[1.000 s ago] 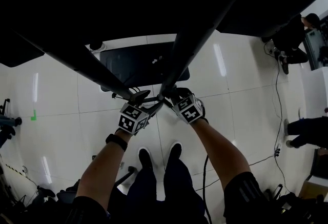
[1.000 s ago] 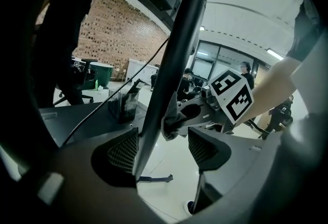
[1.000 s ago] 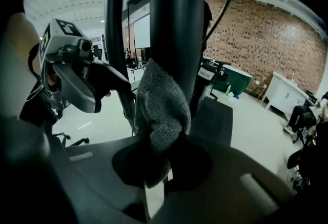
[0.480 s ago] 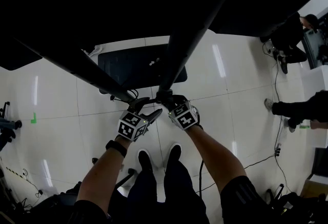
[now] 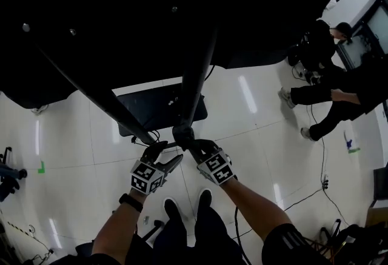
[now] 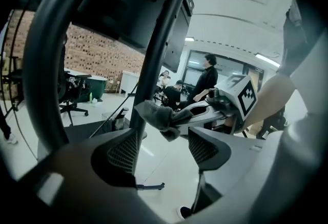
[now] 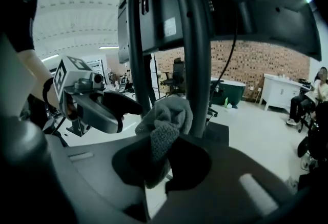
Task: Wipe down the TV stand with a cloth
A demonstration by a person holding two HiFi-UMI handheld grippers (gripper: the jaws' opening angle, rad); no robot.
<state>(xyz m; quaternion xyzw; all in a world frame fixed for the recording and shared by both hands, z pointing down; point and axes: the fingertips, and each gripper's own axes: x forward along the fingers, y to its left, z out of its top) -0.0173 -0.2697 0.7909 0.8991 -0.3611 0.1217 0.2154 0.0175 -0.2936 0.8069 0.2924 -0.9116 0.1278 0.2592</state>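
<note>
Clenched tight, the right hand-held gripper (image 7: 158,154) grasps a grey cloth (image 7: 169,113). From my end the cloth looks thick and knitted, with a coarse nubbly weave. It is bunched into a soft wad that bulges above the jaws, and one fold hangs down between them. The wad lies against the near side of a dark round upright (image 7: 197,59) of the TV stand (image 5: 193,85), low on the upright, just above where it meets the flat black base plate (image 5: 142,111) on the glossy white floor (image 5: 254,130).

The left hand-held gripper (image 6: 163,150) is released: I see its two ribbed pads spread well apart with nothing between them. It hovers just beside the right one, pointing at the same upright, and its view looks straight at the cloth wad and the other gripper's tips. A second, slanting upright of the stand runs past on its left side.

Overhead, the dark back of the screen (image 7: 230,7) fills the top of every view.

Far off by a brick wall stands a dark green bin (image 7: 230,92); I cannot tell what is in it. A small green bottle (image 7: 227,102) sits on the floor just beside it. Two people (image 5: 321,51) in dark clothes are at the right of the head view, well apart from the stand.
</note>
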